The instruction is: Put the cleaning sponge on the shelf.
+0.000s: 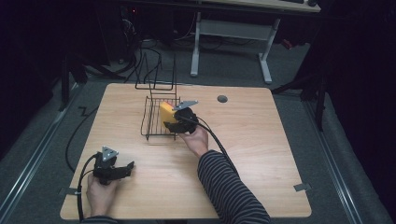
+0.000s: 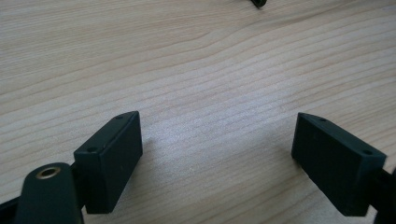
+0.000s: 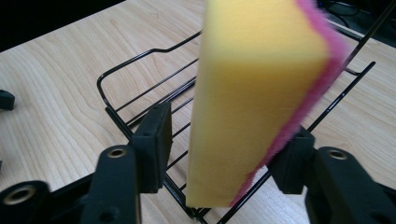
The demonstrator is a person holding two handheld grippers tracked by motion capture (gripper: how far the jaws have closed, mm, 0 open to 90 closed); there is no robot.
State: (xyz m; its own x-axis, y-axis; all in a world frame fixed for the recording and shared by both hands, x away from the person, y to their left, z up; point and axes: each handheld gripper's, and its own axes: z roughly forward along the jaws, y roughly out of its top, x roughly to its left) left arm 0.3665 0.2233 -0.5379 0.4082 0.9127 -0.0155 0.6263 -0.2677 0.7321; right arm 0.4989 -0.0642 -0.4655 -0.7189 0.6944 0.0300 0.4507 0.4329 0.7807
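a dim room with cables on a grey floor and a white-legged desk at the back surrounds a pale wooden worktop (image 1: 261, 154). toward the far middle of that worktop stands a black wire rack (image 1: 156, 119), its tall wire loops rising at its far end. a yellow sponge (image 3: 254, 100) with a pink scouring face stands on edge over the near corner of the rack — in the right gripper view it sits between the jaws of the right gripper (image 3: 224, 161), the left pad clearly apart from the yellow side, the right pad just at the pink edge; whether that pad touches it cannot be told. the jaws are parted, not pinching the sponge. in the high view the right gripper is at the near right side of the rack, the hand and a striped sleeve behind it. the left gripper (image 1: 122, 169) rests well apart from the rack, near the front left corner of the worktop, its jaws spread wide over bare wood with nothing between them — the left gripper view shows the grain plainly between both pads.
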